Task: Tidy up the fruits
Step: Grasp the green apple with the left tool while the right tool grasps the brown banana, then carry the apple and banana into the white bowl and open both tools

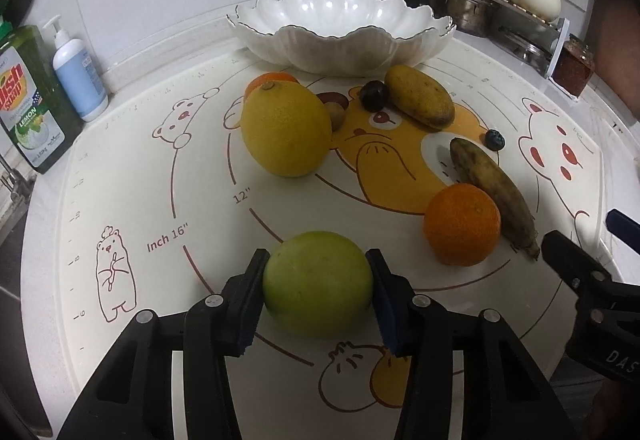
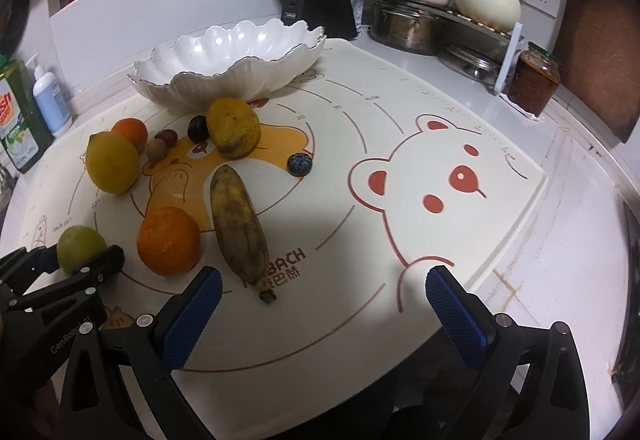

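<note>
Left wrist: left tongs [image 1: 316, 288] clasping green fruit [image 1: 318, 284] on mat [image 1: 160, 200]; bowl [image 1: 340, 28] empty, lemon [image 1: 286, 128] and others unsorted.

Right wrist: right tongs [image 2: 322, 314] released, near banana [image 2: 240, 228]. Task barely begun.

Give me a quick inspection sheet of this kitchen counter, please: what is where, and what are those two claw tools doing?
Surface: cream silicone mat with bear drawings on a white counter.
Job's things: empty white scalloped bowl at the mat's far edge; large yellow lemon, two oranges, nearer one, two spotty brown-yellow bananas, longer one, blueberry and small dark fruits lie loose on the mat.
Clutter: green dish-soap bottle, pump bottle, black knife block, pots on a rack, red jar.
Grippers: left gripper has its pads against a round green fruit on the mat; right gripper open, nothing between its fingers, near the long banana's stem.
Cables: nothing seen.
Surroundings: white tiled wall, sockets.
</note>
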Motion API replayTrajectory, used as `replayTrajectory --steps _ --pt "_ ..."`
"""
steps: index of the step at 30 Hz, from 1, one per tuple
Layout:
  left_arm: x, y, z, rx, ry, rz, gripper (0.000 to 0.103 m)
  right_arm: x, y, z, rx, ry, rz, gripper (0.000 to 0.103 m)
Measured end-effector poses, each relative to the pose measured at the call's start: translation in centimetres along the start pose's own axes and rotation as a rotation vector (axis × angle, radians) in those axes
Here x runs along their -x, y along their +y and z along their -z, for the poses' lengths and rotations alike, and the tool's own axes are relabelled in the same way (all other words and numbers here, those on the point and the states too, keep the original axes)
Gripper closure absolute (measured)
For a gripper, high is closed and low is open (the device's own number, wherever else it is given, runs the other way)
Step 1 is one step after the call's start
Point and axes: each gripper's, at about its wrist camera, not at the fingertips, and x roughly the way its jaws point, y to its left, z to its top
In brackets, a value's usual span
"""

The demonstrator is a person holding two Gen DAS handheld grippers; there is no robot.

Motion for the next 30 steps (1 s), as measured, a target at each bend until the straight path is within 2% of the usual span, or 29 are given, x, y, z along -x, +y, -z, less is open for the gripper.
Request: replayTrajectory --steps 3,12,18,21,30 --pt "0.0 0.2 -0.1 0.005 0.007 0.01 0.055 -0.5 0.3 -0.3 0.011 -0.001 -0.014 0.002" --pt "0.5 0.8 -0.7 0.031 -0.005 -0.001 0.055 -2.2 1.2 -1.9 0.082 0.012 -0.07 0.016" --pt "0.4 1.2 -1.3 0.042 -0.002 -0.005 0.055 -3.5 2.4 -2.4 0.108 0.045 -0.141 0.032" --pt "0.4 1.3 -1.6 0.043 -0.007 -0.01 0.055 -3.6 2.6 -2.8 0.113 0.029 -0.161 0.04" --pt "0.5 0.8 -2.1 0.033 -0.018 0.005 0.055 -4.0 3.0 -3.3 0.129 0.063 -0.263 0.07"
